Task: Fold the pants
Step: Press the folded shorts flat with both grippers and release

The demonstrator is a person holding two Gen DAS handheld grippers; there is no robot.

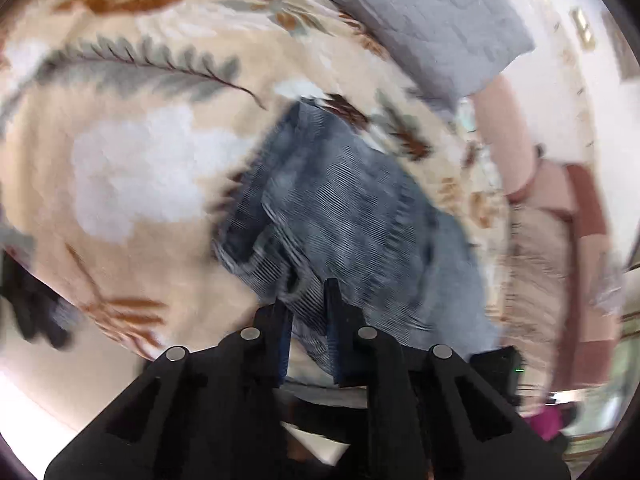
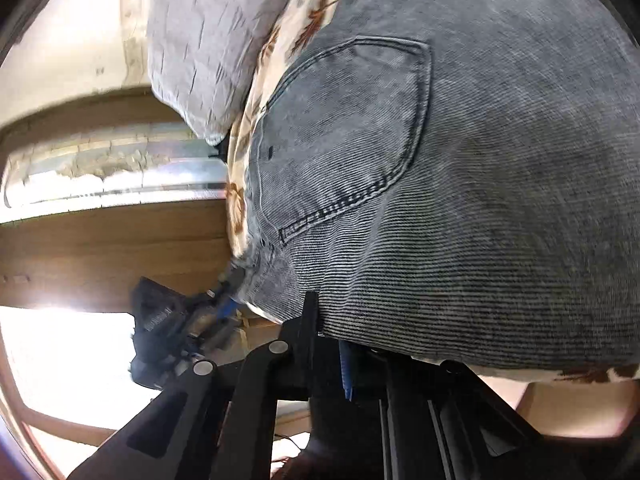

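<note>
The pants point(image 1: 340, 208), made of washed grey-blue denim, lay on a bed covered by a beige blanket point(image 1: 132, 152) printed with leaves and flowers. In the left wrist view the garment formed a compact bundle with layered edges, extending from the middle of the blanket down to the left gripper point(image 1: 308, 300). The two black fingers of that gripper stood a little apart, with denim filling the gap between them, so the left gripper was grasping an edge of the pants. This view was blurred, and finer detail of the fold could not be read. A grey quilted pillow point(image 1: 432, 16) rested on the blanket beyond the pants. In the right wrist view the pants filled most of the frame, with a stitched back pocket point(image 2: 352, 136) facing the camera and the denim draped over the right gripper point(image 2: 332, 320). Only one finger of the right gripper was clearly visible, pressed against the lower edge of the cloth; the other was hidden beneath the denim, so its grip could not be determined. The left gripper appeared in this view as well, holding a bunched corner of the pants. A wooden panel point(image 2: 100, 252) was visible behind it.
</note>
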